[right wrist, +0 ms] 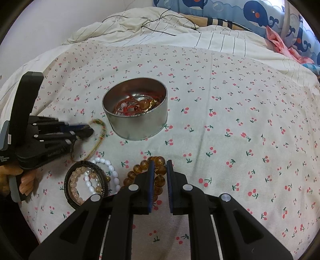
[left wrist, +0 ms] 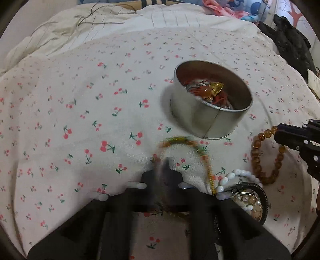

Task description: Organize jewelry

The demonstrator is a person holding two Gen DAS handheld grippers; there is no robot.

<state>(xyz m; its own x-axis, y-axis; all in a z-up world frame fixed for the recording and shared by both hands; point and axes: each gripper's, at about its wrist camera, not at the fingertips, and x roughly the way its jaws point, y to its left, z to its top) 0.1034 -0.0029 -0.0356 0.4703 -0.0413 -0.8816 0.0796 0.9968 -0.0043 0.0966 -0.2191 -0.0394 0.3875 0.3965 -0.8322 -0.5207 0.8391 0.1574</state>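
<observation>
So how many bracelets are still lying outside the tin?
5: braided cord at left gripper, white beads, dark bangle ringing pale beads, amber beads in right gripper.

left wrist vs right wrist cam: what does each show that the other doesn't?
Left wrist only: a black garment at the bed's far right edge.
Right wrist only: the hand holding the left gripper, whose shut tips pinch the woven cord bracelet, and whale-print bedding.
Both: the round metal tin with jewelry inside, the right gripper closed on the amber bead bracelet, the white bead bracelet, and the cherry-print sheet.
</observation>
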